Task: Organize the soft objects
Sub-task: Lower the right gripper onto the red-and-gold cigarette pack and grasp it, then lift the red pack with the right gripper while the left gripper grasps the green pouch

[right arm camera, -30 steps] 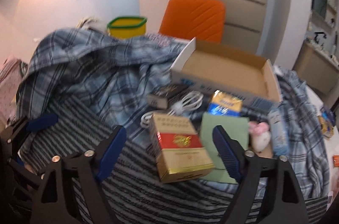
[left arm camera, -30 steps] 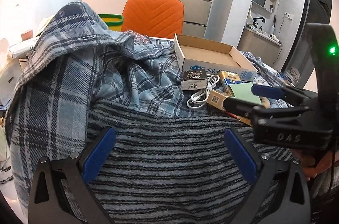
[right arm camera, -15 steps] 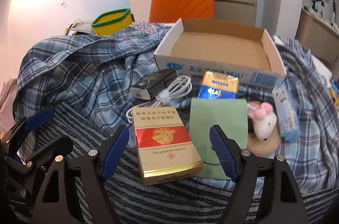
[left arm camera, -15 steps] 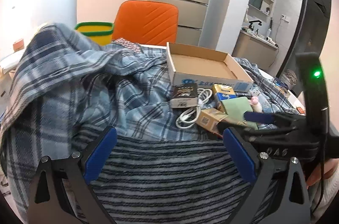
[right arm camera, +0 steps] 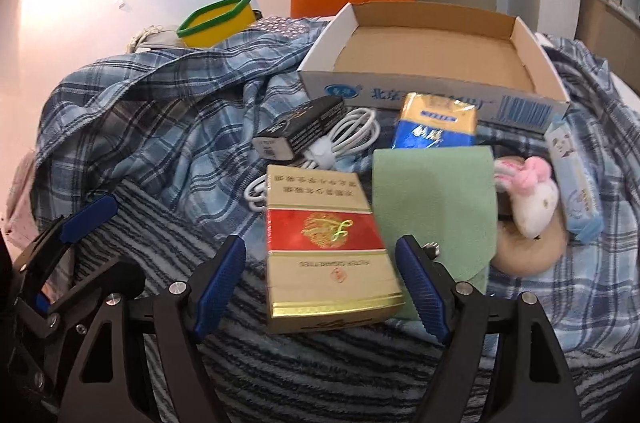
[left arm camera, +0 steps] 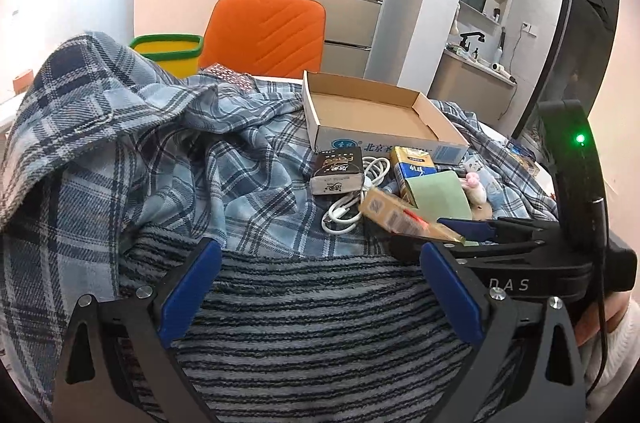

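The red and gold box lies on the striped cloth, right between the two blue pads of the right tool. A second ago this box sat farther off and looked blurry; now the right tool has come closer and lower, so the box fills the gap between the pads. The pads are spread wide and do not seem to touch the box yet, so nothing is being held. Just beside the box is a green pouch, and past it a small pink and white bunny rests on a tan ring. A white cable, a black box and a blue and gold pack lie a little farther back, in front of the cardboard box, which has nothing in it. All of it sits on a plaid cloth that covers the surface. The left tool hangs over the striped cloth, wide open too, and it has hardly moved. I think the right tool is lining up to pick up the red and gold box next, maybe to clear hard things off the soft cloths.
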